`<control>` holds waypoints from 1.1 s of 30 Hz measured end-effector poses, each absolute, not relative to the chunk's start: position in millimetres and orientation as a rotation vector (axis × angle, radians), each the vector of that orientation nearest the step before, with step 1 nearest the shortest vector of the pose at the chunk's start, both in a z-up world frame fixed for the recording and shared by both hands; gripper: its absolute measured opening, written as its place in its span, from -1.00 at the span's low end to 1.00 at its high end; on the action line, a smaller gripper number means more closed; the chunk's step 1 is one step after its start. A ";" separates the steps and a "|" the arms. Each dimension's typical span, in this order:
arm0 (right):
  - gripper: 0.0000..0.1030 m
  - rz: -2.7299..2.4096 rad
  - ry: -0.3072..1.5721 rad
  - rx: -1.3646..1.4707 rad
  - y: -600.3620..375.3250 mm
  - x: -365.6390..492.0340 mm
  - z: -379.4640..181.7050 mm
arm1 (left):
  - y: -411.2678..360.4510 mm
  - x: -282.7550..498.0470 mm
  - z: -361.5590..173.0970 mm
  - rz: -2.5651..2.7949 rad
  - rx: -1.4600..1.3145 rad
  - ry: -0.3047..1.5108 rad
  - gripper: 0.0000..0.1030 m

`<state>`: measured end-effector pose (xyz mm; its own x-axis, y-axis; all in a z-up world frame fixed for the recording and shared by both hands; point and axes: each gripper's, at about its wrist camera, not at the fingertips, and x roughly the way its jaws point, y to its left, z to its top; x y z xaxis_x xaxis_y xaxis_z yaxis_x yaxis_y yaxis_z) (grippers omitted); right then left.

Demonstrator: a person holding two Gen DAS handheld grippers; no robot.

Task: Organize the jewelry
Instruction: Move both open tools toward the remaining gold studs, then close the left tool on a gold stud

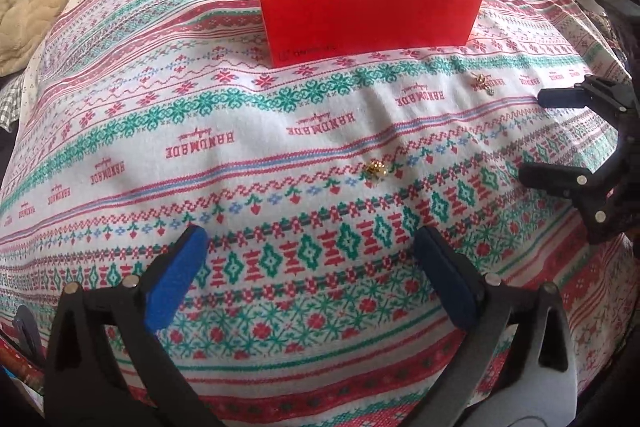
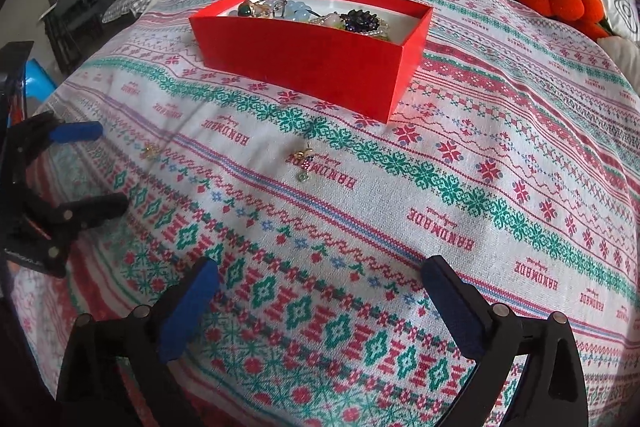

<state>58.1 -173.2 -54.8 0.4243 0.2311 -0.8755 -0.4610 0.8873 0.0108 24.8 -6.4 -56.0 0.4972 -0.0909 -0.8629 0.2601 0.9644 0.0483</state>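
left wrist and right wrist views: two loose pieces left outside the red box

left wrist view has the left claw (image 1: 310, 255) spread wide and empty, hovering low over the patterned blanket (image 1: 200, 99) on the bed. just ahead of it, slightly to its right, lies a small gold piece (image 1: 376, 169), apart from both fingers. farther off, nearer the right claw (image 1: 540, 135), lies a gold dangling piece (image 1: 484, 83). the red box (image 1: 372, 23) stands beyond both, already holding a heap of jewelry.

from the right wrist view, the right claw (image 2: 320, 291) is likewise spread and holds nothing. the dangling piece (image 2: 303, 161) lies ahead of it, between the claw and the red box (image 2: 312, 63); the gold piece (image 2: 152, 150) sits near the left claw (image 2: 108, 167).

judging by this, most of the sorting looks done and the step in hand is picking up one of the two strays. each claw has its own nearest piece, so pairing left with the small gold one and right with the dangling one seems sensible.

the blanket is soft and wrinkled, so pressing down would likely pinch fabric along with the jewelry. better to bring the fingers down either side of the piece, close gently at its thickest part, lift straight up, and check the cloth falls away. the dangling one may swing or snag threads; release it low inside the box.
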 end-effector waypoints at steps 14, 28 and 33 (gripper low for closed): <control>1.00 0.442 1.033 -0.264 -169.5 60.1 -55.1 | -23.2 31.8 -42.0 -0.380 0.150 1.005 0.26; 1.00 0.443 1.032 -0.265 -170.0 59.4 -55.3 | -28.4 47.6 -45.7 -0.373 0.090 1.051 -0.54; 1.00 0.445 1.034 -0.265 -169.9 59.1 -54.8 | -31.7 52.3 -46.8 -0.359 0.097 1.058 -0.77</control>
